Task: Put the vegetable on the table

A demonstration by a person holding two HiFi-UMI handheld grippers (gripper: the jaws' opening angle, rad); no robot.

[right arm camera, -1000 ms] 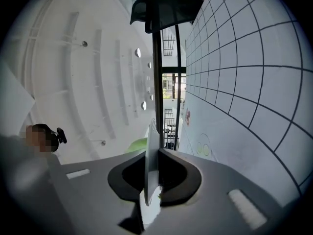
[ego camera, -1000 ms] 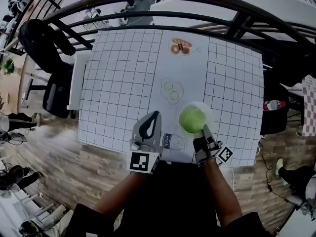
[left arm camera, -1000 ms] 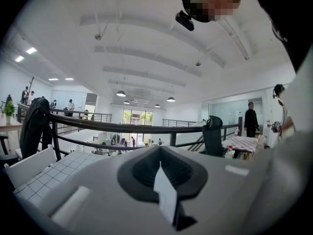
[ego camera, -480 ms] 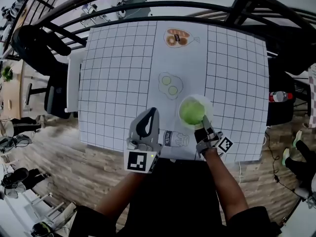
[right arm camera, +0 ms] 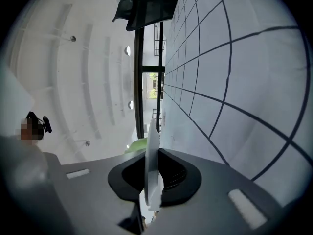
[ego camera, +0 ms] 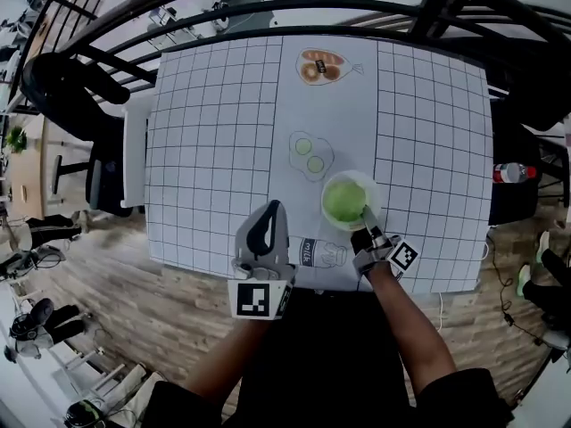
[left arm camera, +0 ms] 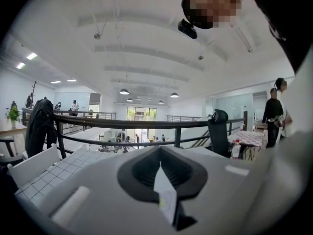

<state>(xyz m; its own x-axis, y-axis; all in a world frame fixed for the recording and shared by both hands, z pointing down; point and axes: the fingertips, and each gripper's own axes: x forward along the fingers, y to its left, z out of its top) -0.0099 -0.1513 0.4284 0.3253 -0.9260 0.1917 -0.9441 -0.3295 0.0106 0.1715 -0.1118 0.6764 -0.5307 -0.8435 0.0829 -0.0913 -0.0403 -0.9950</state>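
Observation:
A round green vegetable (ego camera: 345,200) lies on a white plate (ego camera: 376,205) over the near middle of the gridded table (ego camera: 214,150). My right gripper (ego camera: 365,217) is shut on the plate's near rim. In the right gripper view the plate's rim (right arm camera: 152,165) stands edge-on between the jaws of the right gripper (right arm camera: 152,131), with the vegetable (right arm camera: 139,143) just beyond and the table mat close at the right. I cannot tell if the plate touches the table. My left gripper (ego camera: 272,208) hovers over the table's front edge, left of the plate. The left gripper (left arm camera: 159,168) is shut and holds nothing.
The mat's middle strip bears printed pictures: bread (ego camera: 323,67) at the far end, slices (ego camera: 310,156) midway, a milk carton (ego camera: 319,253) by the front edge. A black railing (ego camera: 268,12) runs behind the table. A dark chair (ego camera: 67,87) stands left, a bottle (ego camera: 510,174) right.
My right gripper has come down with the plate and vegetable, nearer the table top. The left gripper has stayed in place, still shut.

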